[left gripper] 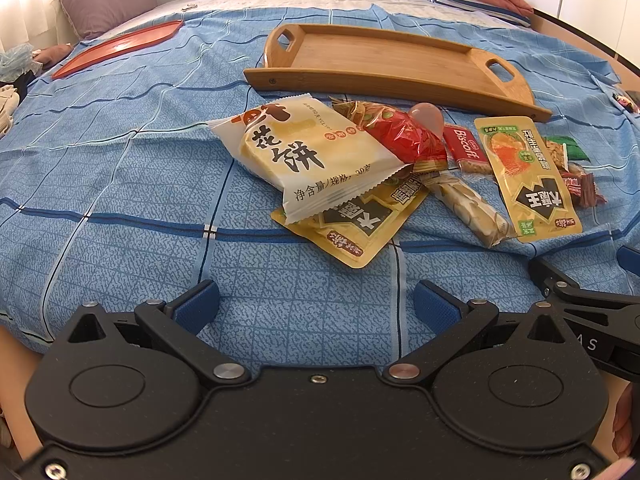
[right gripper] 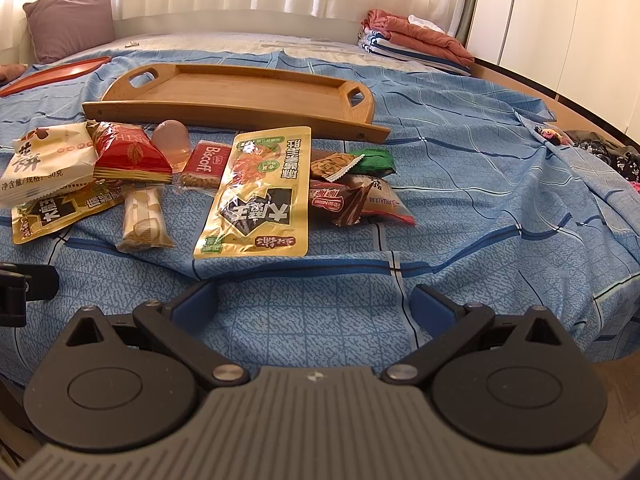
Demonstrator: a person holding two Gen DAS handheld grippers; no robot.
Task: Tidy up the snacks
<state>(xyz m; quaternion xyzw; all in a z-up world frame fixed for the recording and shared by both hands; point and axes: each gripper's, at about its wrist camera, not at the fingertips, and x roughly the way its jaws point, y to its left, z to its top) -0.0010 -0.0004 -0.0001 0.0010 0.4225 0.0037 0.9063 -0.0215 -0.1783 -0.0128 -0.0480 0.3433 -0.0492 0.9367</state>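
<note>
Left tool (left gripper: pixel 316 304): jaws spread wide, nothing between them, hovering over the blue checked bedspread (left gripper: pixel 120 200) at the bottom of the frame. Right tool (right gripper: pixel 314 304): likewise spread and empty, low centre of its own view; part of it also shows at the lower right edge of the left view.

Snacks lie loose in a cluster on the bedspread, centre to right in the left view, left to centre in the right view — none is in a tray. Noted items:

- White pastry packet (left gripper: pixel 304 152), resting on top of a yellow pouch (left gripper: pixel 352 228) and against a red wrapper (left gripper: pixel 404 136).
- Second yellow pouch (right gripper: pixel 260 196), flat, nearest the right tool.
- Pale wafer bar (right gripper: pixel 144 218) in clear wrap, between the two pouches.
- Red Biscoff biscuit (right gripper: pixel 208 164) just behind the bar, beside a translucent jelly cup (right gripper: pixel 172 144).
- Brown wrapper (right gripper: pixel 340 200), green packet (right gripper: pixel 376 160) and a light packet with red trim (right gripper: pixel 388 200), bunched to the right of the second pouch (some overlap; exact contact cannot be told).

Wooden tray (left gripper: pixel 400 76) with cut-out handles sits just behind the cluster, its floor bare. Red tray (left gripper: pixel 120 46) lies well apart at the upper left. A purple pillow (right gripper: pixel 72 20) and folded blankets (right gripper: pixel 420 40) occupy the far edge of the bed.
</note>
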